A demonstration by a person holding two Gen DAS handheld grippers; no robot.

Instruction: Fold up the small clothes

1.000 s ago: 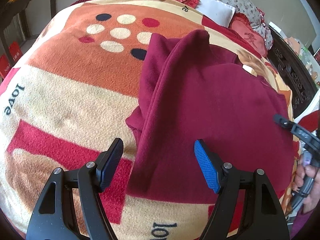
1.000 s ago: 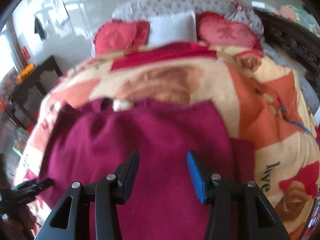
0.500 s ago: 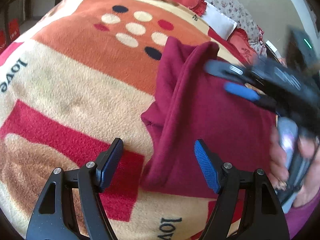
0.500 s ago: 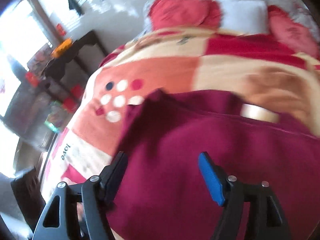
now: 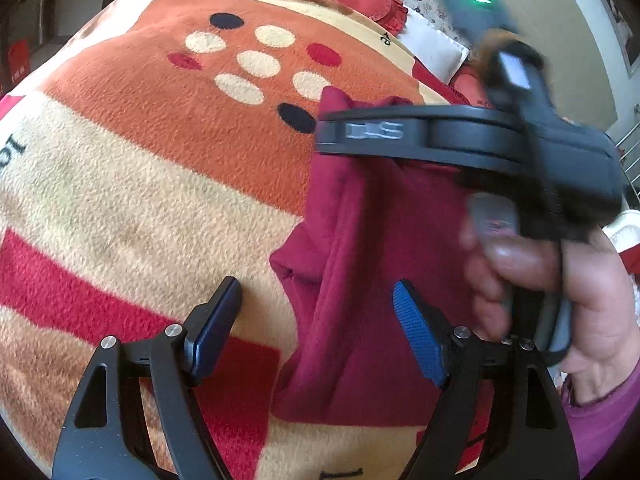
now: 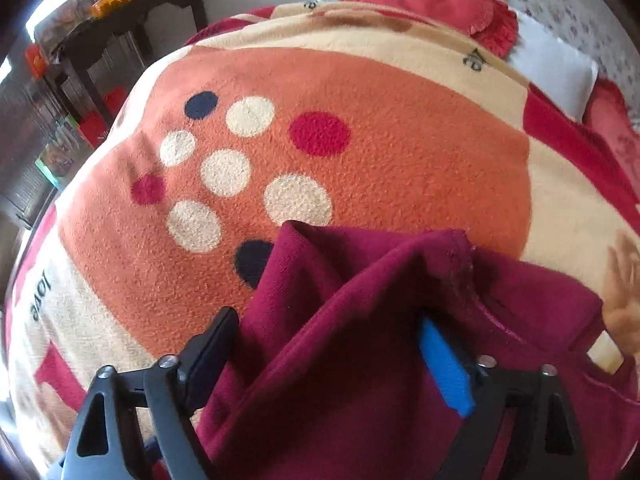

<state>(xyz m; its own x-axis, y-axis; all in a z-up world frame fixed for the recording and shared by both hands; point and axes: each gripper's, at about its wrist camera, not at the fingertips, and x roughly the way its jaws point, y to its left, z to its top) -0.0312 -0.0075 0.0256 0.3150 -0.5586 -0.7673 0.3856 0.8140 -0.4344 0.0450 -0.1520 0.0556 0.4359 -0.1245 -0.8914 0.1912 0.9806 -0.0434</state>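
Observation:
A dark red fleece garment (image 5: 360,280) lies on the patterned bed blanket (image 5: 160,160), partly folded with a raised ridge along its left side. My left gripper (image 5: 316,340) is open, low over the garment's near left edge. My right gripper (image 6: 328,356) is open, and the garment's far left fold (image 6: 360,300) lies between its fingers. In the left wrist view the right gripper's finger (image 5: 420,136) reaches across the garment's far corner, held by a hand (image 5: 560,300).
The blanket has an orange patch with coloured dots (image 6: 240,172). Red and white pillows (image 6: 440,4) lie at the head of the bed. A dark wooden table (image 6: 120,32) with items stands beyond the bed's left side.
My right gripper has swung from the garment's right side across to its far left corner and dropped low onto the fold. My left gripper has shifted slightly toward the garment's left edge.

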